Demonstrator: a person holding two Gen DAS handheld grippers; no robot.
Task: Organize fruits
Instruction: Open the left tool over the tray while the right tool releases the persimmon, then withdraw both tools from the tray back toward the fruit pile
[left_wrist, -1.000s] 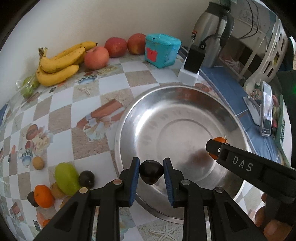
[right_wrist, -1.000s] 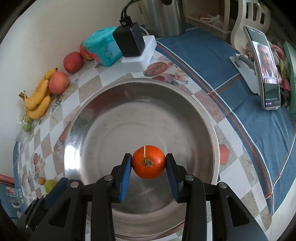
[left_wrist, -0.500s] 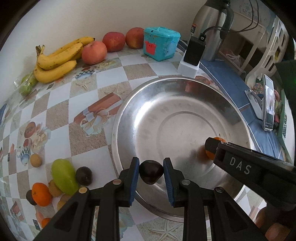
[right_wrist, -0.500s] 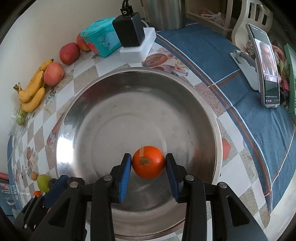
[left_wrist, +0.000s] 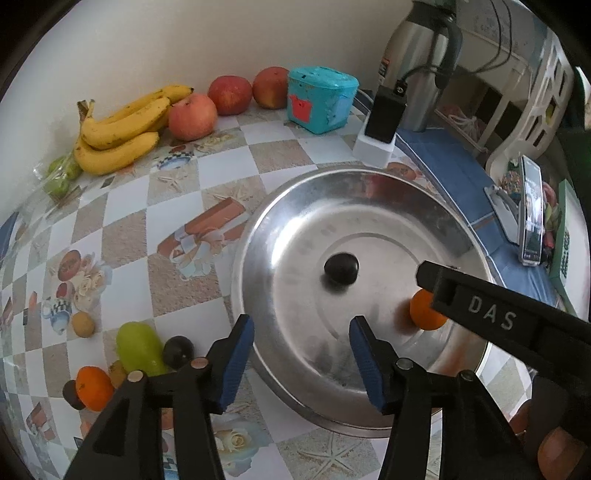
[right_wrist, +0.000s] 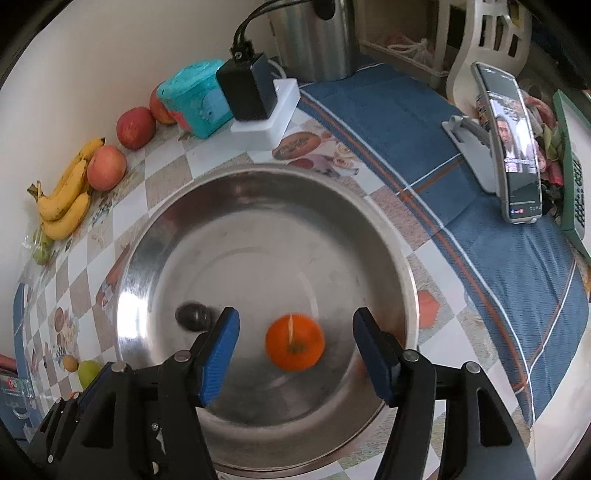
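A big steel bowl (left_wrist: 280, 236) (right_wrist: 369, 229) sits on the patterned tablecloth. Inside it lie a dark round fruit (left_wrist: 341, 268) (right_wrist: 192, 315) and an orange (right_wrist: 294, 342) (left_wrist: 424, 314), both motion-blurred. My left gripper (left_wrist: 301, 332) hovers over the bowl's near rim, jaws opening, nothing between them. My right gripper (right_wrist: 293, 326) hangs above the orange, jaws opening, pads clear of it. In the left wrist view the right gripper's black arm (left_wrist: 498, 314) partly hides the orange.
Left of the bowl lies a cluster: green fruit (left_wrist: 138, 347), dark fruit (left_wrist: 178, 350), orange (left_wrist: 94, 387), small brown fruit (left_wrist: 83, 324). Bananas (left_wrist: 122, 133), apples (left_wrist: 192, 116), a teal box (left_wrist: 321, 98), a charger block (left_wrist: 382, 127) and a kettle (left_wrist: 421, 62) line the wall. A phone on a stand (right_wrist: 511, 147) stands at right.
Both grippers have opened. The dark fruit left the left jaws and lies in the middle of the bowl. The orange left the right jaws and lies on the bowl's floor.
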